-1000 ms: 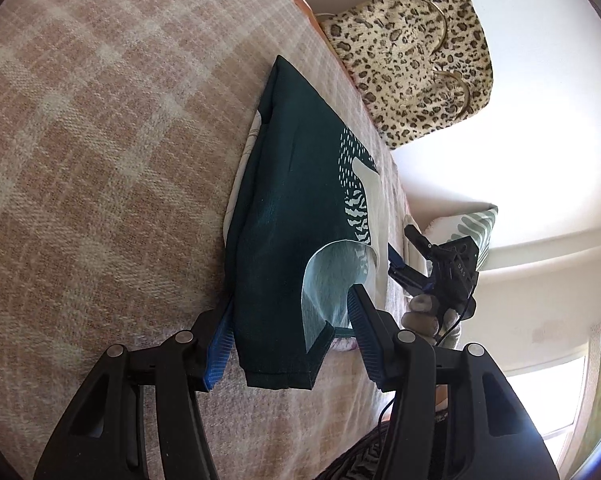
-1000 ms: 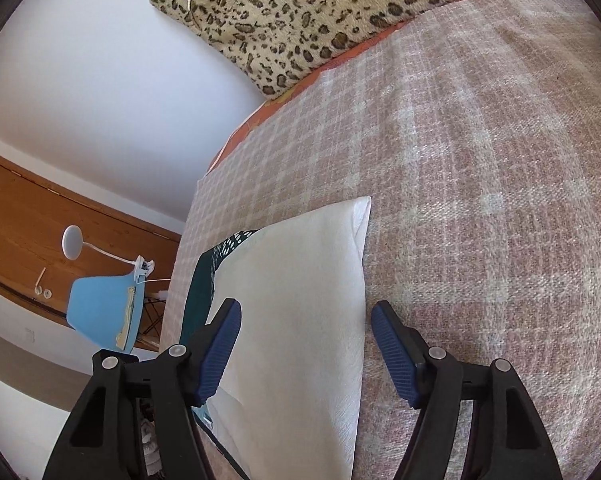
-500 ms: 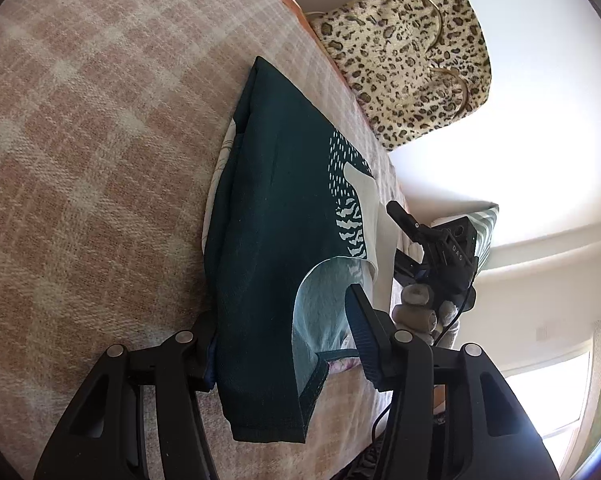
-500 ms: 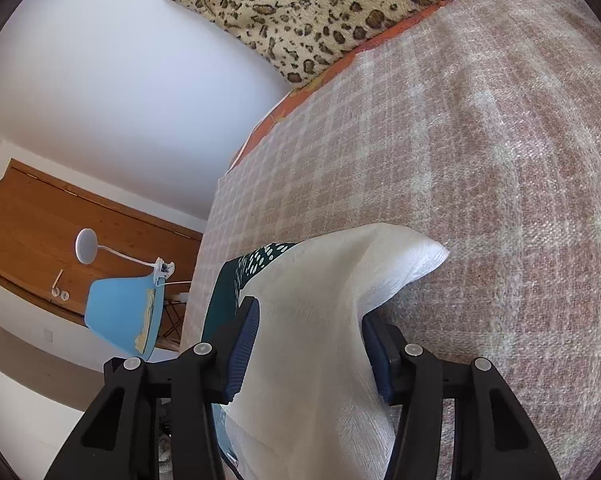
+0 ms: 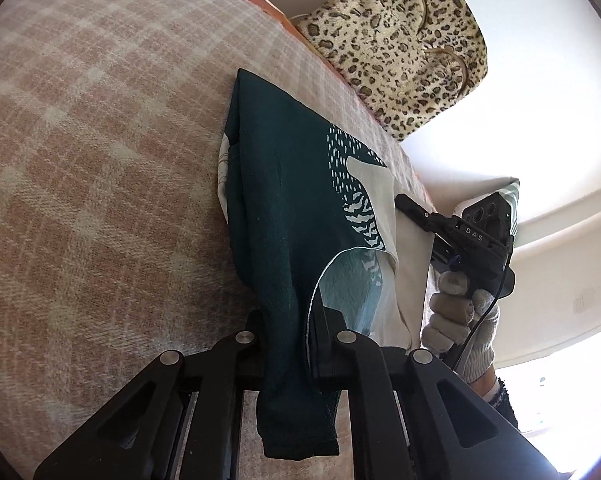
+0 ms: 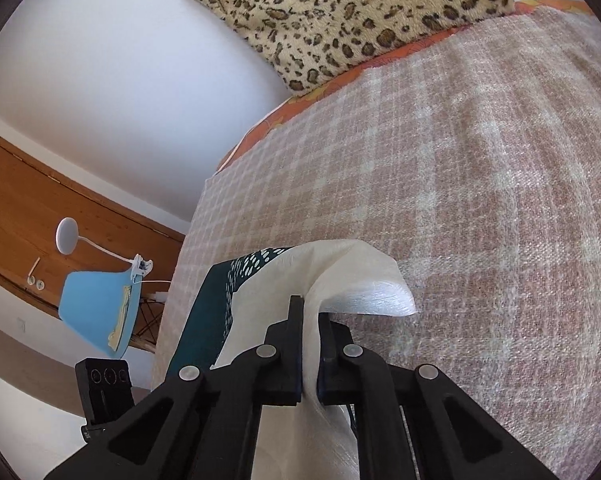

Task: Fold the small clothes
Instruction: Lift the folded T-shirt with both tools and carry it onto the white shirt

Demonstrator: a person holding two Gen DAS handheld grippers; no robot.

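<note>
Both grippers, left gripper (image 5: 290,344) and right gripper (image 6: 310,354), pinch the green-and-white garment (image 5: 284,208) on the bed (image 5: 100,160); thin bunched fabric could slip free when lifted.

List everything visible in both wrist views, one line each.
garment: 1, dark green and white with a printed pattern, lying on the blanket, near edge lifted
plaid blanket: 1, pink and cream, covers the bed
orange sheet: 1, edge showing beyond the blanket's far edge
leopard-print bag: 1, tan with dark spots, against the wall
lamp: 1, white, clipped to a blue panel
wooden door: 1, brown, far wall
left tongs: closing on the green corner
right tongs: shut on the white corner
gloved hand: 1, grey-white, holding the right tongs
</note>
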